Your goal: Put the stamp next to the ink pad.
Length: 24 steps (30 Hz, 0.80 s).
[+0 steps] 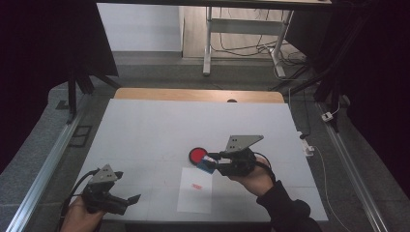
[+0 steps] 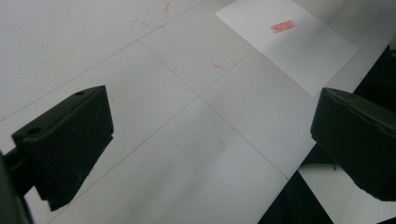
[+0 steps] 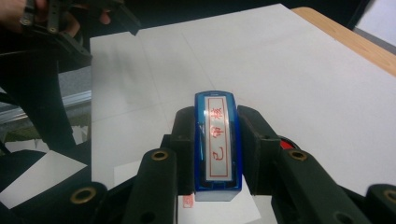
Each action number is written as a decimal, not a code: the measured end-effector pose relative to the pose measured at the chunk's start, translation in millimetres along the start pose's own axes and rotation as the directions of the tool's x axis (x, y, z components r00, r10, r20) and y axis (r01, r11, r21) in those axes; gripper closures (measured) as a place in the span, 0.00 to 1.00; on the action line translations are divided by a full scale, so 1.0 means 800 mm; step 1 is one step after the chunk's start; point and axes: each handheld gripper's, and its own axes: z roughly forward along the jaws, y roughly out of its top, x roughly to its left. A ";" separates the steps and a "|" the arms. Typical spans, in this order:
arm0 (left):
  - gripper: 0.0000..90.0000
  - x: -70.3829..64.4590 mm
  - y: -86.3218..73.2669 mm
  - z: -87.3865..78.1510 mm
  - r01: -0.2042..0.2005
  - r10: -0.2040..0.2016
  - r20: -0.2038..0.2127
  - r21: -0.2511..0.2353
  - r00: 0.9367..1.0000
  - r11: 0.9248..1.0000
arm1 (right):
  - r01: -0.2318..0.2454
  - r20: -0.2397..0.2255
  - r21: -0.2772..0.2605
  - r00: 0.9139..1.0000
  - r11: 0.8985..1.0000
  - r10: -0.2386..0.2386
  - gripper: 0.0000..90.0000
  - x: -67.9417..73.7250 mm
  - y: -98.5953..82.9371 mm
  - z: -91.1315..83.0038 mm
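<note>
Right hand-held gripper clenched on blue stamp, just above red ink pad, far of paper. Left hand-held gripper released. Risk: tilted stamp smears print.

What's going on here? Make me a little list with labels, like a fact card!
Right gripper: shut on the blue stamp, held above the table
Left gripper: open, holding nothing, near the table's front edge
Paper sheet: flat on the white table, with one red stamp mark
Red ink pad: round, just beyond the paper, beside the stamp
</note>
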 end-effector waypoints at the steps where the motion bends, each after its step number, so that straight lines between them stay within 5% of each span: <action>1: 0.00 0.000 0.000 0.000 0.000 0.000 0.001 -0.002 1.000 1.000 | -0.002 0.007 0.002 1.000 1.000 0.002 0.77 -0.001 0.000 -0.001; 16: 0.00 0.001 -0.003 -0.003 0.012 -0.012 -0.017 -0.004 1.000 1.000 | -0.037 0.092 0.042 0.995 0.998 0.033 0.77 -0.015 -0.013 -0.012; 24: 0.00 0.002 -0.003 -0.003 0.016 -0.016 -0.018 0.001 1.000 1.000 | -0.052 0.162 0.070 0.986 0.996 0.040 0.77 -0.030 -0.026 -0.022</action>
